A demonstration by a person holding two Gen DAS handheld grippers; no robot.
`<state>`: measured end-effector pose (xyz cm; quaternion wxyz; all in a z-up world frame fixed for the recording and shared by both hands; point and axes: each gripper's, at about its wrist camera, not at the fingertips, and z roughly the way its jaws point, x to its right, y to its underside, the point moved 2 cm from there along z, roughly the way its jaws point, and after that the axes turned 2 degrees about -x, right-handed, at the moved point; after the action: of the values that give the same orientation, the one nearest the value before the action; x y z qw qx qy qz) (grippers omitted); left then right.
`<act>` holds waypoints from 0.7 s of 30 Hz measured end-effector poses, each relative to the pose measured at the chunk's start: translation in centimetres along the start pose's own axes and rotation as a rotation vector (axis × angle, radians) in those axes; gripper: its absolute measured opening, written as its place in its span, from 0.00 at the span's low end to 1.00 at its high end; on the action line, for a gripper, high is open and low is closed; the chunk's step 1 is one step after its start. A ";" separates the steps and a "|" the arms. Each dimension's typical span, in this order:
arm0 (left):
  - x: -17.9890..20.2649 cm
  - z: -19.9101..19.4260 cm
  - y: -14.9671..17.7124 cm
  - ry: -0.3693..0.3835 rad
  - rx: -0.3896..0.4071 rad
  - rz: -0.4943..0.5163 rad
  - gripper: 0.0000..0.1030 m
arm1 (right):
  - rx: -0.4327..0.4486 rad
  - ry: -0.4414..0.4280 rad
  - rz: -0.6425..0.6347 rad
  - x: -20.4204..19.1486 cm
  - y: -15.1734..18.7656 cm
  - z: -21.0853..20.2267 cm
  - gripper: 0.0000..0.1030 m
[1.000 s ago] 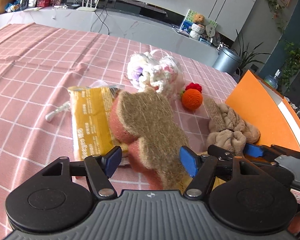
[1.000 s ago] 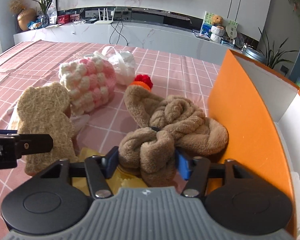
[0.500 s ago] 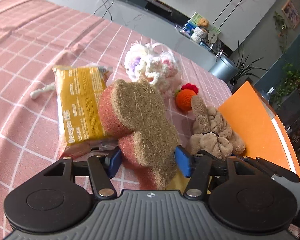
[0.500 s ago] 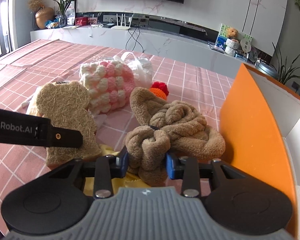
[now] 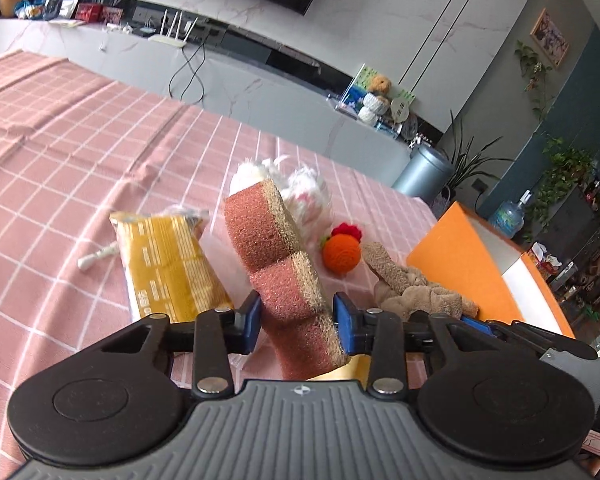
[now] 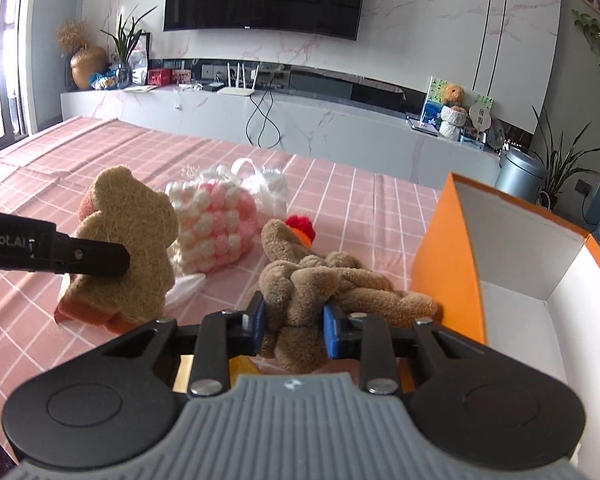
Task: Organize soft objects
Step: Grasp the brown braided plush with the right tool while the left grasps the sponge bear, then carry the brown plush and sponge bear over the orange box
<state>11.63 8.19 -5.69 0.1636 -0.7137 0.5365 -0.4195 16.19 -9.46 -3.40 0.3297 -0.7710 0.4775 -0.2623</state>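
On the pink checked cloth I see a yellow packet, crochet orange, knitted bag, orange box right; my left claw, just closing, pinches the sponge; right claw squeezes the brown plush.

The table wears a pink checked cloth. On it lie a yellow packet, a small white stick beside the packet, a pink-white knit bag, an orange knit ball and an orange box at the right
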 end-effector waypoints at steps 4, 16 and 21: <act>0.6 -1.1 -0.4 -0.003 0.029 0.026 0.41 | 0.033 -0.005 -0.009 -0.1 -0.3 -1.4 0.25; 2.7 -4.1 -1.4 0.045 0.088 0.070 0.41 | 0.140 -0.029 -0.080 0.0 -1.9 -7.2 0.24; 4.4 -4.7 -2.0 0.083 0.101 0.100 0.41 | 0.156 -0.014 -0.100 1.7 -2.2 -9.5 0.24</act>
<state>9.55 5.99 0.36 0.1978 -0.6590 0.5557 -0.4667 11.35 -12.74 4.57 0.3785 -0.7679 0.4141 -0.3092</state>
